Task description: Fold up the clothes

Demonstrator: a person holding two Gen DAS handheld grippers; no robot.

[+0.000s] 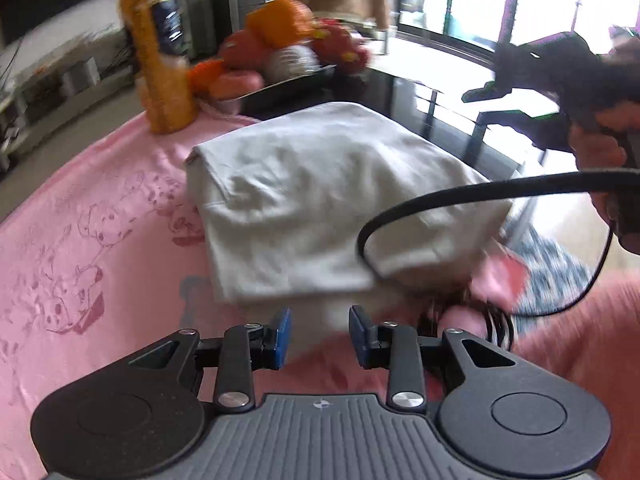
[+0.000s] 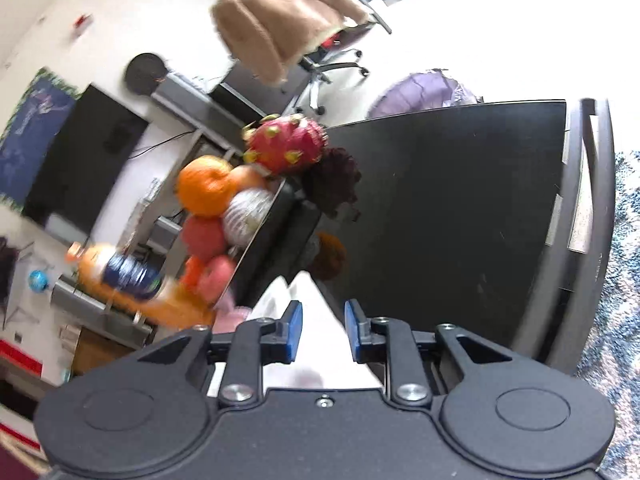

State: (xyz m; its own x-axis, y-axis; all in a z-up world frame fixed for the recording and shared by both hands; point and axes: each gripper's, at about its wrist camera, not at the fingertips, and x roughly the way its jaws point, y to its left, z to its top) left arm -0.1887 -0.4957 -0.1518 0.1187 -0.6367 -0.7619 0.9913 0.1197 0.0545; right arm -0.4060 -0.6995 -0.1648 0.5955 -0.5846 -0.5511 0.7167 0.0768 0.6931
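Your left tool (image 1: 320,334) hangs with its blue pads parted and nothing between them, low over the pink cloth (image 1: 80,240) that covers this end of the counter (image 2: 440,200). Your right tool (image 2: 322,336) is likewise spread and holds nothing; in the left wrist view it sits high and off to the right (image 1: 500,94), gripped by your hand (image 1: 600,140), with its black cable (image 1: 460,196) looping across the garment.

The white garment (image 1: 320,200) lies straight ahead of the left tool, just beyond its pads. It already forms a compact, roughly rectangular bundle with layered edges along its left side, resting partly on the pink cloth and partly on the dark counter top. Its long axis runs from near-left to far-right as the left wrist camera sees it. From the right wrist view only a white corner (image 2: 316,304) shows beneath the pads, so that tool is above the garment's far end, raised off it.

The left tool is the lower and nearer to the bundle's near edge. Whether another fold is wanted or the bundle is in its final shape, these views alone do not settle.

Beyond the garment stand an orange bottle (image 1: 160,52) and a tray of fruit (image 1: 280,44), near its far-left corner.
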